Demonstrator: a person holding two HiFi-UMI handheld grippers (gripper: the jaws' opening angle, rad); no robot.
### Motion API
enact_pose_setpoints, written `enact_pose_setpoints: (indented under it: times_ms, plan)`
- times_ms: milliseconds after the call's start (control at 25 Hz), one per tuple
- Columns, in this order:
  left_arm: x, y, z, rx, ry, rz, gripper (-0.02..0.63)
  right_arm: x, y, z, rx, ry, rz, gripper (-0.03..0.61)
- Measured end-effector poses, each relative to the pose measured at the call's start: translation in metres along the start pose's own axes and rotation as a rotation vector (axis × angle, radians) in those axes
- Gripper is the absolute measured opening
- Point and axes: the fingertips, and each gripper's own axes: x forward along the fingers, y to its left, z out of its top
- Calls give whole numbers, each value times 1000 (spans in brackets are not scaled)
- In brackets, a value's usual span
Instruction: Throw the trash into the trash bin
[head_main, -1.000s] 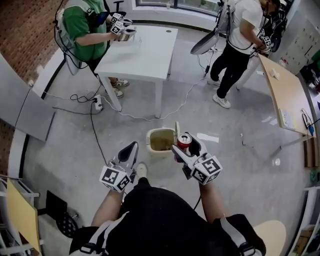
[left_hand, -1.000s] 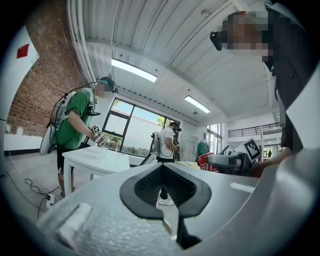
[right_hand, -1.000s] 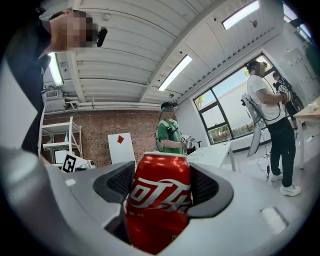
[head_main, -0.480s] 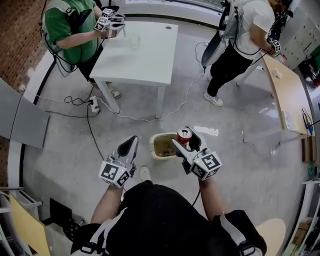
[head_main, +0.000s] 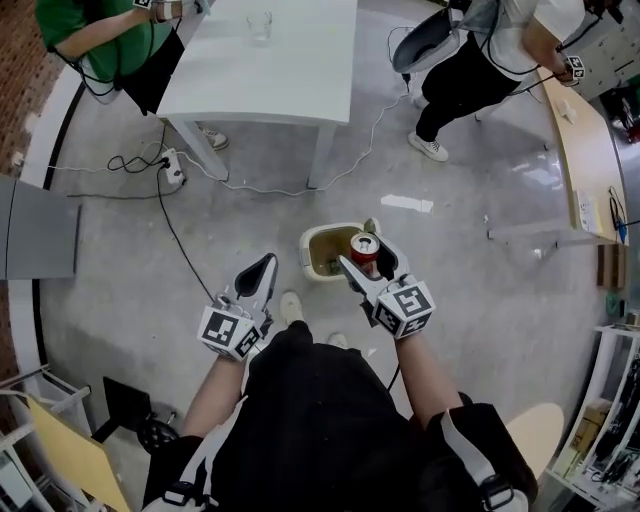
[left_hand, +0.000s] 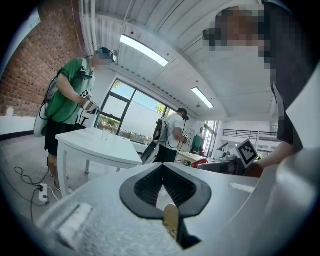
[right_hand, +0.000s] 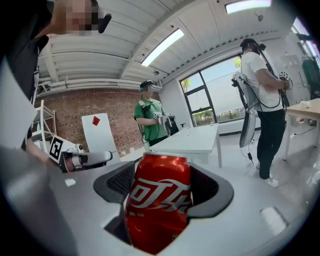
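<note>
A red soda can (head_main: 364, 247) (right_hand: 159, 201) stands upright between the jaws of my right gripper (head_main: 369, 262) (right_hand: 162, 190), which is shut on it. The can hangs just over the right edge of a small beige trash bin (head_main: 316, 247) that stands open on the grey floor. My left gripper (head_main: 260, 278) (left_hand: 162, 186) is left of the bin at about the same height, jaws closed with nothing between them.
A white table (head_main: 262, 60) with a glass (head_main: 260, 24) stands beyond the bin. A cable (head_main: 180, 240) runs across the floor from a power strip (head_main: 174, 170). A person in green (head_main: 95, 35) is at the far left, another person (head_main: 470, 60) at the far right beside a wooden bench (head_main: 575, 150).
The view has advanced toward the bin. My right gripper with the can has drawn nearer to the bin and now overlaps its right rim. The left gripper keeps its place.
</note>
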Motion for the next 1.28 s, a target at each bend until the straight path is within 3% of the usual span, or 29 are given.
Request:
enact_pose_setpoints:
  times_ms: [360, 800, 1080, 1280]
  plan:
    - [-7, 11, -44, -42, 96, -53, 3, 23, -6, -66, 61, 120, -74, 336]
    - [-6, 16, -66, -71, 158, -37, 3, 55, -40, -129, 81, 244, -135, 336]
    - [-1, 17, -83, -98, 188, -9, 3, 88, -49, -197, -90, 436, -79, 336]
    - [-8, 21, -94, -120, 201, 21, 3, 101, -55, -233, -137, 525, -52, 336]
